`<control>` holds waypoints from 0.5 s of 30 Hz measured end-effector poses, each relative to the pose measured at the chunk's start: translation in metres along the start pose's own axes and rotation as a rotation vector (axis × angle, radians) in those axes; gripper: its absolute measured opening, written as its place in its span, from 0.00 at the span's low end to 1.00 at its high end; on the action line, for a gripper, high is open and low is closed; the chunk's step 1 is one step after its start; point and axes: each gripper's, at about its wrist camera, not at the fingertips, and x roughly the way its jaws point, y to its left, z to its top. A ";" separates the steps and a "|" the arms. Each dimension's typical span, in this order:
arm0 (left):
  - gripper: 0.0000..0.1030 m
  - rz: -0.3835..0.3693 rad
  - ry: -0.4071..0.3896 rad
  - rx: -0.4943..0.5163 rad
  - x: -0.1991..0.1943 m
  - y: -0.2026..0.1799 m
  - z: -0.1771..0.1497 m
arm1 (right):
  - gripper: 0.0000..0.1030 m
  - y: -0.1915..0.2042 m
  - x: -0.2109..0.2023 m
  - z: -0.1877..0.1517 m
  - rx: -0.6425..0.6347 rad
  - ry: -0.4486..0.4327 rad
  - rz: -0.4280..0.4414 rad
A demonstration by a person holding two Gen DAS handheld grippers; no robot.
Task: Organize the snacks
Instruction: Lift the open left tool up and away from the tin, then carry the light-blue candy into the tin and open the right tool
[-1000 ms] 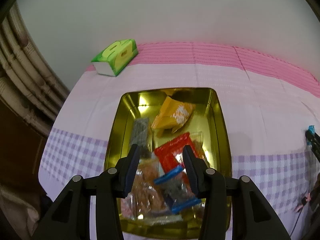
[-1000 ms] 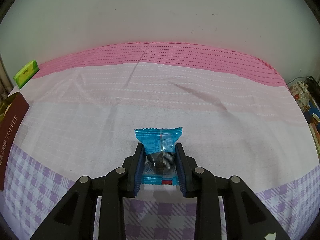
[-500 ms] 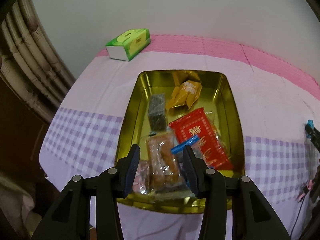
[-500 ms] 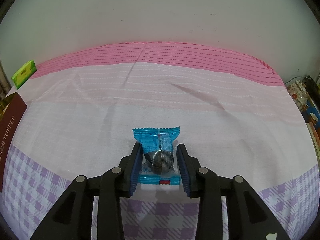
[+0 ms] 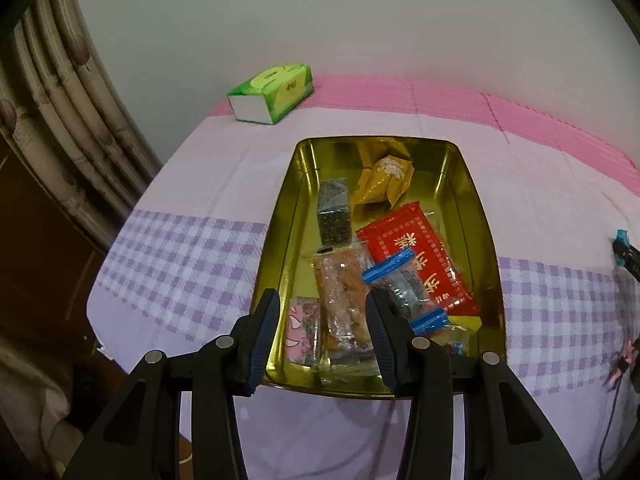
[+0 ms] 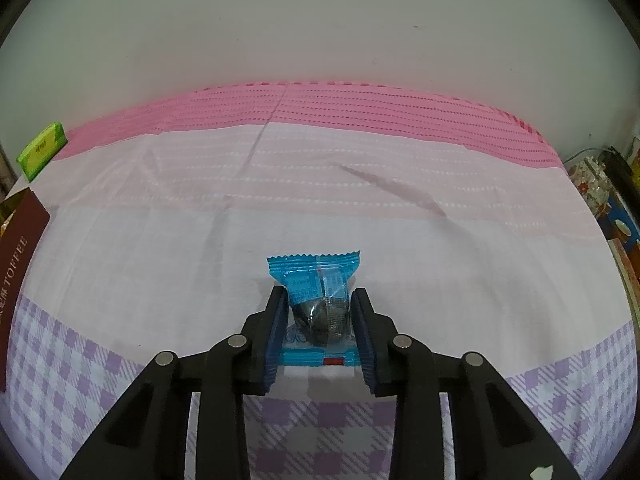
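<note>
While the right gripper (image 6: pixel 319 334) brackets a blue snack packet (image 6: pixel 316 304) lying on the tablecloth (image 6: pixel 440 260), its fingers sit close on both sides, though whether they pinch it I cannot tell. The packet's long axis runs straight ahead. The left gripper (image 5: pixel 322 336) hangs parted and empty over the gold tin (image 5: pixel 482 240), well off to the left.

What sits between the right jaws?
The blue snack packet, lying on the tablecloth; the right wrist view shows the right gripper flanking it.
</note>
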 end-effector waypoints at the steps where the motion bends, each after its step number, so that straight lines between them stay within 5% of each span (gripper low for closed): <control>1: 0.45 0.003 -0.002 0.000 0.000 0.000 -0.001 | 0.28 0.000 0.000 0.000 -0.002 0.001 -0.002; 15: 0.45 -0.007 0.046 -0.023 0.009 0.006 -0.016 | 0.26 0.007 0.000 0.005 0.004 0.029 -0.023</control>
